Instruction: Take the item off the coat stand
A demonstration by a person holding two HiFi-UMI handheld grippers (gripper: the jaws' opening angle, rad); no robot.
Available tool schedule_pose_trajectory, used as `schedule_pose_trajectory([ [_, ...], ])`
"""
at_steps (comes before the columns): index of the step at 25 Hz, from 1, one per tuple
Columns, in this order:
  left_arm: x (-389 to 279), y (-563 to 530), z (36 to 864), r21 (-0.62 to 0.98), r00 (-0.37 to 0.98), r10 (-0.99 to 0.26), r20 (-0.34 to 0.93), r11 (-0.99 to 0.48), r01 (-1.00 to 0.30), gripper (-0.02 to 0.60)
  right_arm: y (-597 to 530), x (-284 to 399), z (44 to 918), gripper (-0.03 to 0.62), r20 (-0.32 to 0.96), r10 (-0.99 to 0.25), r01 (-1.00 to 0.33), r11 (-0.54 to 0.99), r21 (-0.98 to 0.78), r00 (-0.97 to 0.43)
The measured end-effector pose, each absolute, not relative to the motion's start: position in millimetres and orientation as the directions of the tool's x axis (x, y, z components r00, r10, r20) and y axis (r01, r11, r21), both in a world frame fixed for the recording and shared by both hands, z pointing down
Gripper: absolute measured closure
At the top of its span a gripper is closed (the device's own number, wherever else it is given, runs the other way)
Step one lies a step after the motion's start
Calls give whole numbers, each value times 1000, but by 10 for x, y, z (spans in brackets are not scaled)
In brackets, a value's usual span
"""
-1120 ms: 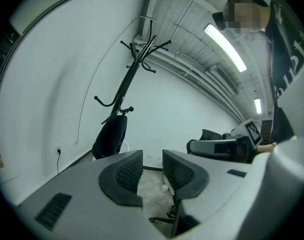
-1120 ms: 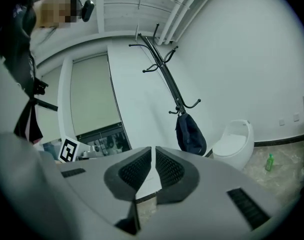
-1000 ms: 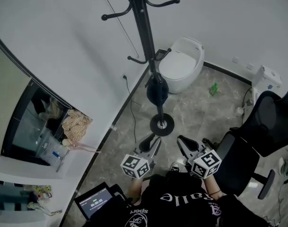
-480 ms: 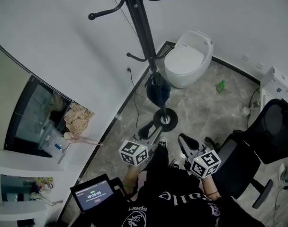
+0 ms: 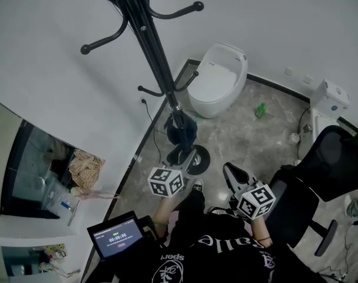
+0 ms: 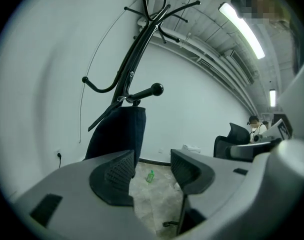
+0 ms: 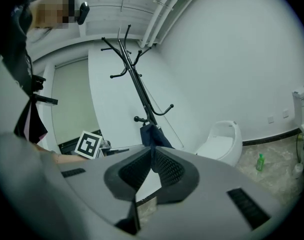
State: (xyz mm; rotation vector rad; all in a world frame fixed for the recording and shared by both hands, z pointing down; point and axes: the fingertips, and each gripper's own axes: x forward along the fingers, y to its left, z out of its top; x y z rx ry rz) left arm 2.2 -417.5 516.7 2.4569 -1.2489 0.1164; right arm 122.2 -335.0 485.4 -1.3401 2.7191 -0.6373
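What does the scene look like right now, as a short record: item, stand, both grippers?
item: dark blue fabric item, hanging on a low hook
stand: black coat stand, upright by the wall
left gripper: jaws opening, nothing between them, short of the item
right gripper: jaws together, empty
task: item not yet taken
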Motion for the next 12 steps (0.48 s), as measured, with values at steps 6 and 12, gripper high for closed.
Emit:
schedule_pose_trajectory([
  [6,-34,-4516,5289,269,554,-785,277,-491,-829,368,-3600,1212,4844,559,152,-781,-768,524,-368,-605],
  [12,-110,-4750,5483,279,523,-790,320,-449,-849,372,-3744,1215,4881,559,171,-790,-783,505,-363,-589],
])
